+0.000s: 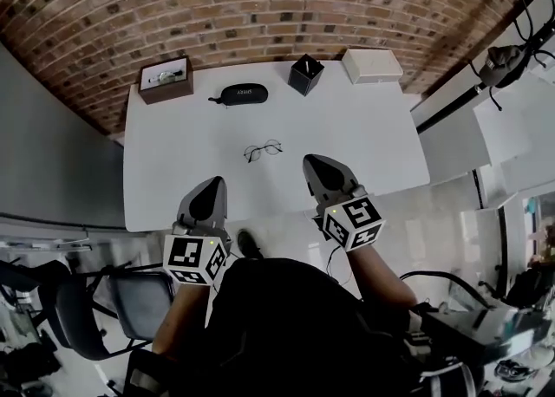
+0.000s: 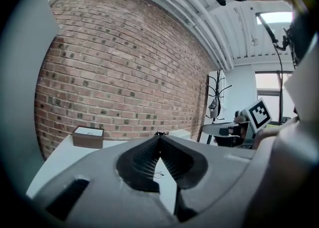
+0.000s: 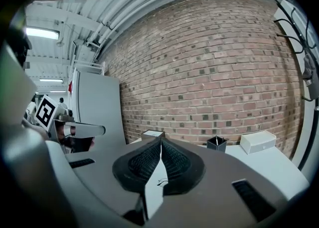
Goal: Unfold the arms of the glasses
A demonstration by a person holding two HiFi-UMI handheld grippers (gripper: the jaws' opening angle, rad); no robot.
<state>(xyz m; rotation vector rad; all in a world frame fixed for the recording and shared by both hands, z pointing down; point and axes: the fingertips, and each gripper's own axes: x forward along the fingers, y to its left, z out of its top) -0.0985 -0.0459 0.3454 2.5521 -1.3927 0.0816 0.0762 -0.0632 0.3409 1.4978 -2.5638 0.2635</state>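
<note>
Table (image 1: 173,170), white, set against a brick wall, is the largest item. Along its far edge we note a brown box (image 1: 166,80), black case (image 1: 243,94), black cup (image 1: 305,74) and white box (image 1: 372,66).

Left gripper (image 1: 215,181) and right gripper (image 1: 310,161) hover at the near edge. Both are clenched, tips meeting, with nothing between them.

Glasses (image 1: 263,151) are thin wire-rimmed, lying flat mid-table. We cannot tell from here how the arms lie.

Risk, in our judgement: the light frame will skate on the smooth top if one jaw pushes an arm before the other gripper pins the front. Shut jaws can only nudge, and a hard pinch could bend the wire.

Glasses lie ahead of both grippers and between them, touching neither, somewhat nearer the right.
</note>
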